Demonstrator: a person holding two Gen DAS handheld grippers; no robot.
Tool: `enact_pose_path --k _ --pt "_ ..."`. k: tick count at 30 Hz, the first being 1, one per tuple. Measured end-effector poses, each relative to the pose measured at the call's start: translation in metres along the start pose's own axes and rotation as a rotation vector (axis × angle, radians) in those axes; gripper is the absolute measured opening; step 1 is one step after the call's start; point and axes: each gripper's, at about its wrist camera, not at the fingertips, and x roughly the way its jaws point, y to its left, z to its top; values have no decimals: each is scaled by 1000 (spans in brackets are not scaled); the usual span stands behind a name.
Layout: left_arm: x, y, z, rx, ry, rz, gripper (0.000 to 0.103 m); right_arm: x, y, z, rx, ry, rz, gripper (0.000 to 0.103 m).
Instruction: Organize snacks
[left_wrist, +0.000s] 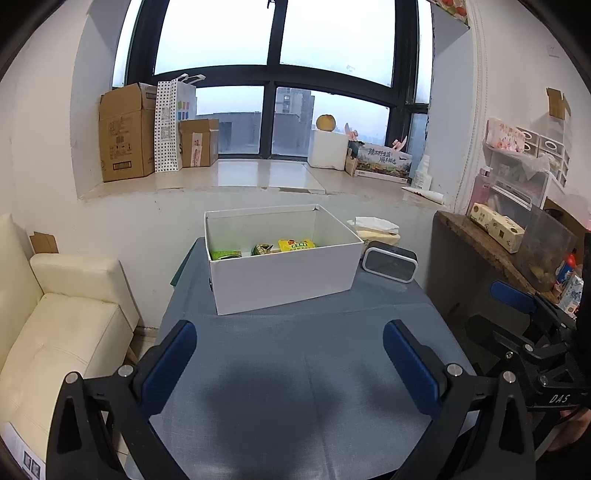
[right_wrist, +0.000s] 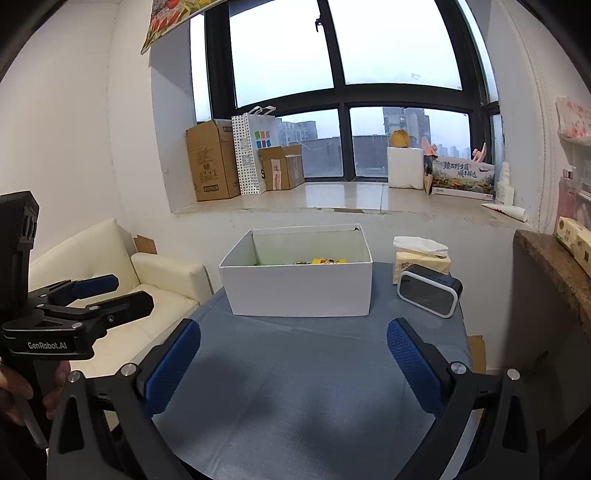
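- On the table (left_wrist: 258, 369), covered with a grey-blue cloth, a white box (left_wrist: 284, 275) stands at the far end, open at the top.
- Snacks lie at the bottom of the white box: a yellow packet (left_wrist: 296, 244), a green packet (left_wrist: 226, 254) and a further green-patterned packet (left_wrist: 263, 249) between them. From the right wrist view only the tops of these packets show over the near wall.
- Left gripper (left_wrist: 290, 363): fingers spread wide over the bare cloth, nothing between the blue pads; it holds nothing.
- Right gripper (right_wrist: 293, 365): fingers likewise spread wide above the cloth, empty. It hangs short of the box, not touching it.
- Just right of the box: a black speaker (right_wrist: 429, 290) with a pale rim, and behind it a tissue pack (right_wrist: 421, 254).
- Left of the table: a cream sofa (left_wrist: 66, 325).
- Window sill behind: cardboard boxes (left_wrist: 127, 133), a spotted paper bag (left_wrist: 173, 125), a white block (left_wrist: 328, 149) with a round fruit (left_wrist: 325, 122) on top.
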Motion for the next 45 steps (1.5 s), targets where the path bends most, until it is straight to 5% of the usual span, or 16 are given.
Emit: enact_pose_path --k 45 --pt "-8 3 -6 15 -4 -2 103 -6 -1 -1 16 1 14 103"
